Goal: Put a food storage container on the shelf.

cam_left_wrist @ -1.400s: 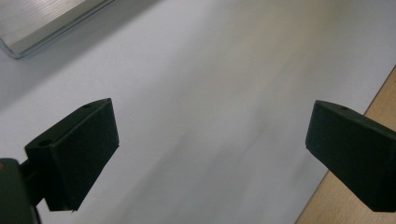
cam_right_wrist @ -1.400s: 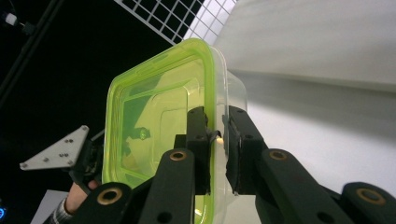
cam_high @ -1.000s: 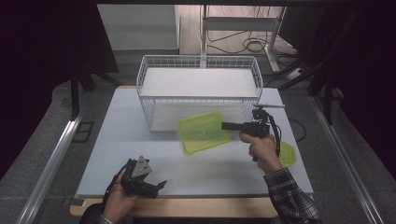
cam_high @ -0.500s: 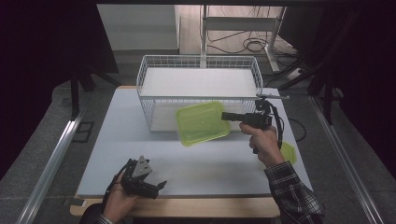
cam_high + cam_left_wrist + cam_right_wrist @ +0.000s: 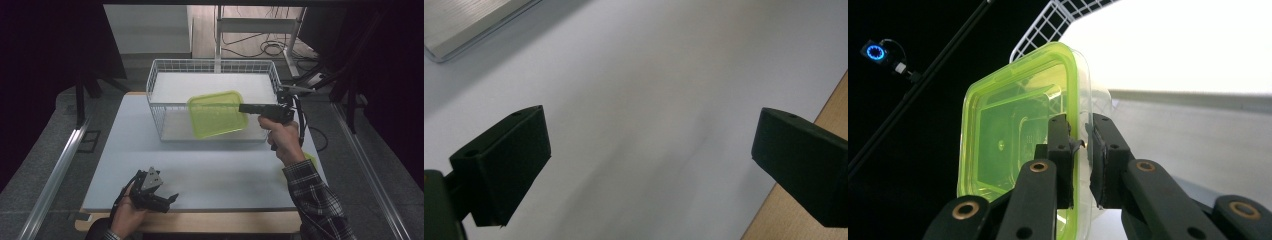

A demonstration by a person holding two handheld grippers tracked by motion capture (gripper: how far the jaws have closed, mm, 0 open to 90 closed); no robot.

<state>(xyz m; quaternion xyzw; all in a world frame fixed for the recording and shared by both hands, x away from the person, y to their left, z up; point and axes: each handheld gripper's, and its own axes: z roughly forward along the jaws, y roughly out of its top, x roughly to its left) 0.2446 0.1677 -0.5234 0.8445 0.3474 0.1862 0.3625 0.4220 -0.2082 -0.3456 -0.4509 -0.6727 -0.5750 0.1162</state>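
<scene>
A translucent green plastic container [image 5: 217, 114] hangs in the air over the front rim of the white wire basket [image 5: 165, 82], tilted towards the camera. My right gripper [image 5: 243, 108] is shut on its right rim, held level from the right. In the right gripper view the two black pads pinch the green container's rim [image 5: 1079, 145] between them, with the container [image 5: 1013, 145] stretching away to the left. My left gripper [image 5: 167, 200] rests low at the table's front left in a hand, its jaws wide open over bare white tabletop [image 5: 649, 100] with nothing between them.
The wire basket stands at the back middle of the white table [image 5: 225, 175]. Another green piece [image 5: 310, 160] peeks out behind the right forearm near the table's right edge. A wooden front edge [image 5: 200, 220] and a metal rail [image 5: 60, 170] at the left bound the surface.
The right gripper has risen with the green container and carried it back, from above the table in front of the basket to over the basket's front rim. The left gripper has stayed put.
</scene>
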